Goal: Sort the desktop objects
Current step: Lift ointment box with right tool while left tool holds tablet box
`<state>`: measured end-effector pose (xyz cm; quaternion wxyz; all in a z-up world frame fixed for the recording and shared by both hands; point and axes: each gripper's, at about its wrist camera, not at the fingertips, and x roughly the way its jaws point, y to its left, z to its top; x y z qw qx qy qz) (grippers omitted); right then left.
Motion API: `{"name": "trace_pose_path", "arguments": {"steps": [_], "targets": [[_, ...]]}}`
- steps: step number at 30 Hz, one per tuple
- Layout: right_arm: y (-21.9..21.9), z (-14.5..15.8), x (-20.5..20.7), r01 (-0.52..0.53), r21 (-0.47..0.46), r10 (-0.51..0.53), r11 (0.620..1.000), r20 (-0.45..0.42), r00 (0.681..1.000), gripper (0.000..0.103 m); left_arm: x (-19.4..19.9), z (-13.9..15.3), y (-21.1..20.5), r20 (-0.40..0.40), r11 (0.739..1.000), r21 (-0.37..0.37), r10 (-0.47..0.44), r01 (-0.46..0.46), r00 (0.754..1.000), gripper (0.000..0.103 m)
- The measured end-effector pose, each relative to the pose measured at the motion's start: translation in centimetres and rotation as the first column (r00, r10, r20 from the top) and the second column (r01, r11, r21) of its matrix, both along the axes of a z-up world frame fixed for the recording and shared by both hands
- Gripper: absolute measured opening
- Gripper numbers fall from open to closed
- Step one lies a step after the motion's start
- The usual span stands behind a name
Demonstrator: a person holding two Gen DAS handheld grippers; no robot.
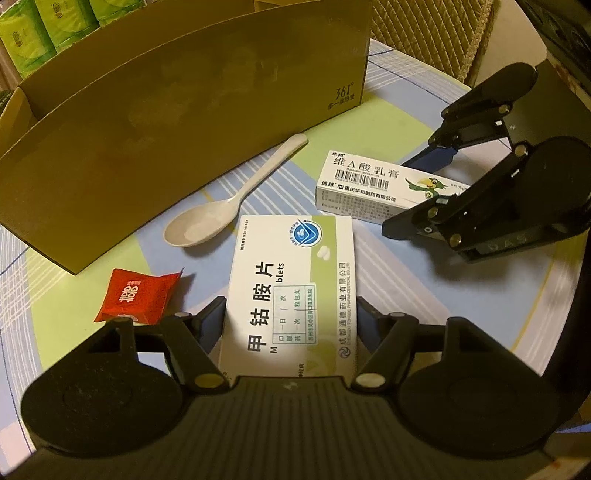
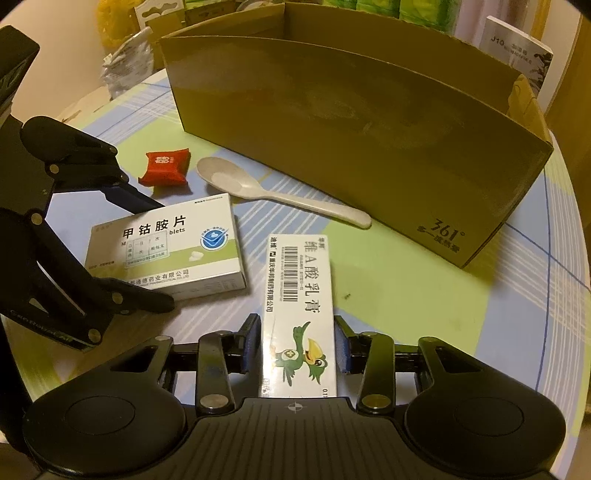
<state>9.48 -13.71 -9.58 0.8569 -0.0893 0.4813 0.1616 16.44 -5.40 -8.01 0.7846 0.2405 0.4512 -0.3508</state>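
Observation:
A white and green tablet box (image 1: 295, 273) (image 2: 166, 247) lies flat on the table, and my left gripper (image 1: 289, 314) (image 2: 155, 251) is shut on its long sides. To its right a narrow white cream box (image 2: 299, 295) (image 1: 373, 184) with a green bird on it also lies flat, with my right gripper (image 2: 297, 343) (image 1: 412, 186) shut on its near end. A beige plastic spoon (image 1: 207, 221) (image 2: 258, 192) and a red wrapped packet (image 1: 136, 295) (image 2: 166, 168) lie loose between the boxes and a big open cardboard box (image 1: 184, 110) (image 2: 351, 129).
The round table (image 2: 498, 314) has a checked blue and green cloth. The tall cardboard box runs along the back of the work area. Green tissue packs (image 1: 55, 26) stand behind it. A wicker chair back (image 1: 424, 33) rises at the table's far edge.

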Motion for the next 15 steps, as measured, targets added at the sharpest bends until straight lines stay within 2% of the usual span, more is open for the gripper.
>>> {"name": "trace_pose_path", "arguments": {"steps": [3,9,15], "targets": [[0.6,0.4,-0.4,-0.003,-0.027,0.004,1.000,0.043,0.999,0.035,0.1,0.1,0.1,0.002,1.000,-0.007,0.003,-0.003,1.000,0.067],[0.3,1.9,-0.7,0.036,-0.002,-0.035,0.999,0.129,0.991,0.035,0.4,1.5,0.7,0.031,0.997,-0.074,0.040,-0.038,0.999,0.067],[0.0,2.0,-0.4,0.057,0.006,-0.057,0.998,0.131,0.990,0.035,0.8,1.7,0.3,0.049,0.996,-0.073,0.053,-0.050,0.997,0.067]]}}
